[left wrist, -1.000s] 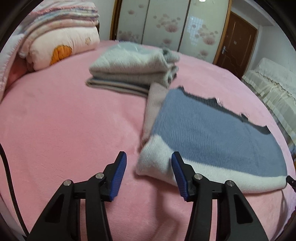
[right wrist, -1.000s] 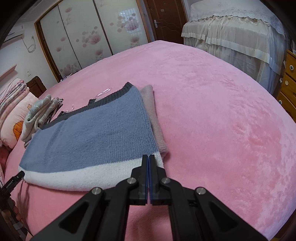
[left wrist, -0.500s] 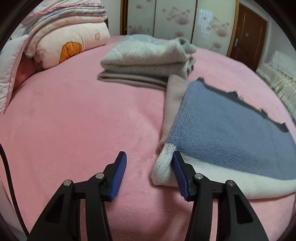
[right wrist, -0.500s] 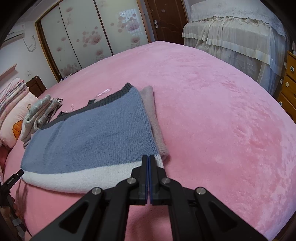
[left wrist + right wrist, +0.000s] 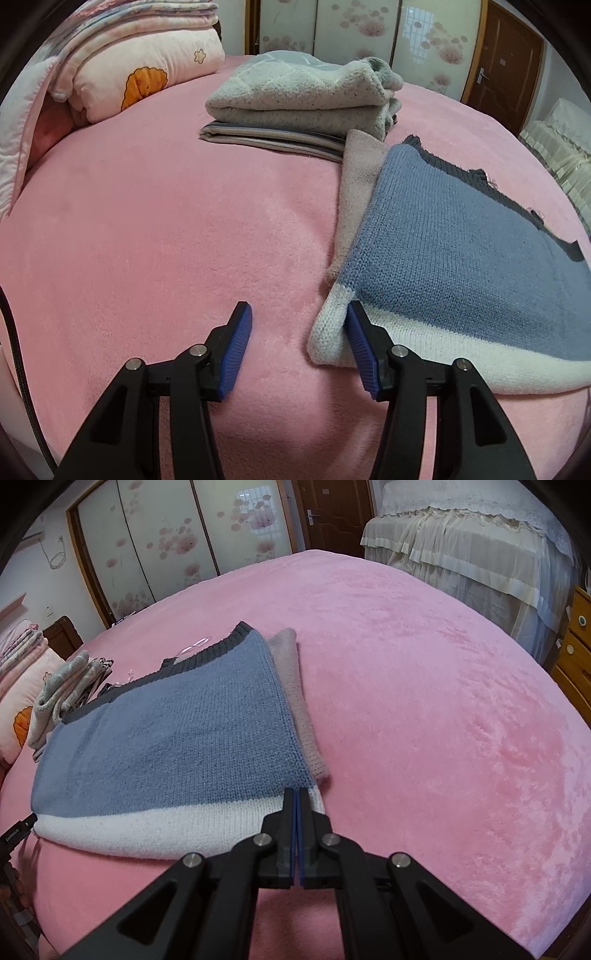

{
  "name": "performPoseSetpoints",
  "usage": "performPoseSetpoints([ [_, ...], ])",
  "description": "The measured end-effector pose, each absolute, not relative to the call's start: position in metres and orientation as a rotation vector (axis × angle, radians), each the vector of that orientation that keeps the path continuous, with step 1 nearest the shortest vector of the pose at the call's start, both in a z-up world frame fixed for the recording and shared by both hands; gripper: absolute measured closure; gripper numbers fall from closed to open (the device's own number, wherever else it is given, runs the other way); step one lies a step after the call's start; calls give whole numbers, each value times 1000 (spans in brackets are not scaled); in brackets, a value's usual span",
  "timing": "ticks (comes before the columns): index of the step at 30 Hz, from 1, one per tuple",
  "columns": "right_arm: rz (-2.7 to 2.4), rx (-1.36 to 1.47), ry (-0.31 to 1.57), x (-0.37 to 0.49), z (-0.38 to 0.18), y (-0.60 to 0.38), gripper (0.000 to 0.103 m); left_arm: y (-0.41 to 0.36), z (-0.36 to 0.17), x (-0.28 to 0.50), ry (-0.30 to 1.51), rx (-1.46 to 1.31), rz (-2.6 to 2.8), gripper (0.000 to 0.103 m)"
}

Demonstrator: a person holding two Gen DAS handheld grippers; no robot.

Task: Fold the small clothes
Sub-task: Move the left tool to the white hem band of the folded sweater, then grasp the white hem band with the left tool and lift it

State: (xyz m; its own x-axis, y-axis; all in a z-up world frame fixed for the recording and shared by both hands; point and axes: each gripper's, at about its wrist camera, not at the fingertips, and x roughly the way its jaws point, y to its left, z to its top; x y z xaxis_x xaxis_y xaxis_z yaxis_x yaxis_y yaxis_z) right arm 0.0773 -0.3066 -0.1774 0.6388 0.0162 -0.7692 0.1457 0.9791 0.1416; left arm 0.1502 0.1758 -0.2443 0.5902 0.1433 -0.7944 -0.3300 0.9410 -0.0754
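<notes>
A blue knit sweater (image 5: 450,243) with a white hem and dark collar lies folded flat on the pink bed (image 5: 166,229). A pale pink sleeve sticks out along its left edge. My left gripper (image 5: 297,332) is open, low over the bed, its right finger touching the sweater's near left white corner. In the right wrist view the sweater (image 5: 173,731) lies ahead. My right gripper (image 5: 296,805) is shut at the sweater's near right white corner; I cannot tell whether fabric is pinched between the pads.
A stack of folded grey and striped clothes (image 5: 303,99) sits behind the sweater, also in the right wrist view (image 5: 62,686). Folded quilts and a pillow (image 5: 140,74) lie far left. A cream-covered bed (image 5: 472,554) and a wooden dresser (image 5: 576,646) stand right.
My left gripper has moved forward and left along the bed, closing in on the sweater's left corner. My right gripper has stayed shut at the right corner, barely moving.
</notes>
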Motion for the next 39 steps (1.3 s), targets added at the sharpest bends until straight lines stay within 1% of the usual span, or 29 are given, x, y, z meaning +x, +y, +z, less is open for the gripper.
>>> performPoseSetpoints([
  [2,-69,200,872,78,-174,-306,103,178,-243,150,909,-249,268,48],
  [4,-66,197,870,78,-171,-304,103,181,-240,149,915,-275,260,43],
  [7,-52,193,859,77,-165,-299,103,187,-238,147,942,-353,236,40],
  [10,-29,192,842,76,-159,-292,103,193,-235,143,951,-439,208,39],
  [11,-20,191,836,75,-156,-289,103,194,-235,141,996,-427,202,39],
  [15,22,177,811,73,-145,-274,103,193,-231,132,1004,-502,161,39],
  [24,106,164,763,63,-122,-241,103,172,-222,119,1019,-537,84,38],
  [28,141,181,755,58,-117,-228,103,159,-220,115,1032,-537,44,35],
  [32,176,193,768,57,-120,-213,103,143,-227,116,1056,-540,12,34],
  [36,205,192,776,58,-124,-199,103,136,-241,120,1082,-603,-31,34],
  [39,220,173,774,58,-124,-190,103,133,-248,124,1072,-659,-63,32],
])
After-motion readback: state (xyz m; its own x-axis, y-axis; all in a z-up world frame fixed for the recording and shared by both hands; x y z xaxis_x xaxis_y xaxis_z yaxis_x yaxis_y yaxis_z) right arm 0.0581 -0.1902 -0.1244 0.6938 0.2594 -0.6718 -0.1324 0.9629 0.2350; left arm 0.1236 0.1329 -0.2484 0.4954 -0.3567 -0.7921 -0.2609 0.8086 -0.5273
